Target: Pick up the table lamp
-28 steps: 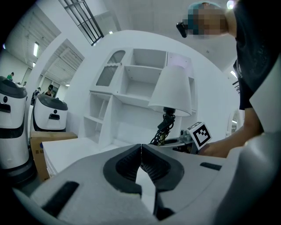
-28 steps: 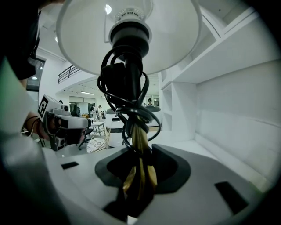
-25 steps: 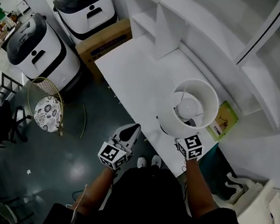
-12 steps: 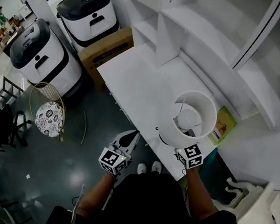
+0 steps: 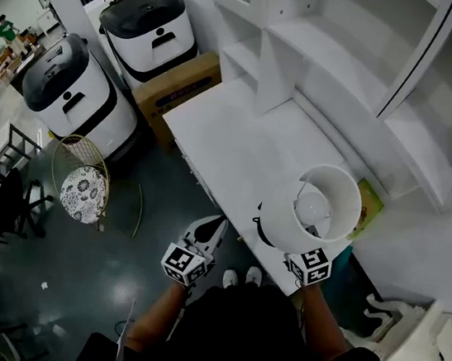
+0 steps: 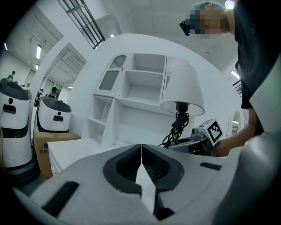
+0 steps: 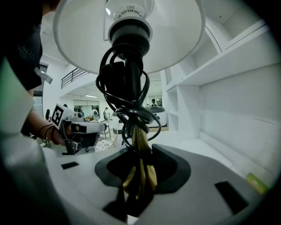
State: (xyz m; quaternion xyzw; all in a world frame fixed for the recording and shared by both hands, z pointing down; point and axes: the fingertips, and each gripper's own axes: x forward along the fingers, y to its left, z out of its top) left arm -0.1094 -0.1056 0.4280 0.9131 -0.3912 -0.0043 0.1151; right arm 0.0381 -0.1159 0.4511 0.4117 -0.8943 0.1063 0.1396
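The table lamp (image 5: 285, 224) has a white drum shade, a brass stem and a black cord wound round the stem. My right gripper (image 5: 308, 262) is below the shade, at the near edge of the white table (image 5: 231, 143). In the right gripper view its jaws (image 7: 138, 180) are shut on the lamp's stem (image 7: 139, 145), with the shade (image 7: 131, 39) overhead. My left gripper (image 5: 209, 230) hangs over the floor left of the lamp, shut and empty; its jaws (image 6: 141, 158) meet. The left gripper view shows the lamp (image 6: 182, 90) and the right gripper (image 6: 199, 143) ahead to the right.
A green book (image 5: 370, 202) lies on the table behind the lamp. White shelving (image 5: 351, 60) rises at the back. On the dark floor stand a cardboard box (image 5: 177, 81), two white-and-black machines (image 5: 80, 92), (image 5: 152, 23) and a wire stool (image 5: 83, 189).
The right gripper has carried the lamp a little toward the table's near edge, and the shade now covers part of the green book. The left gripper has stayed put.
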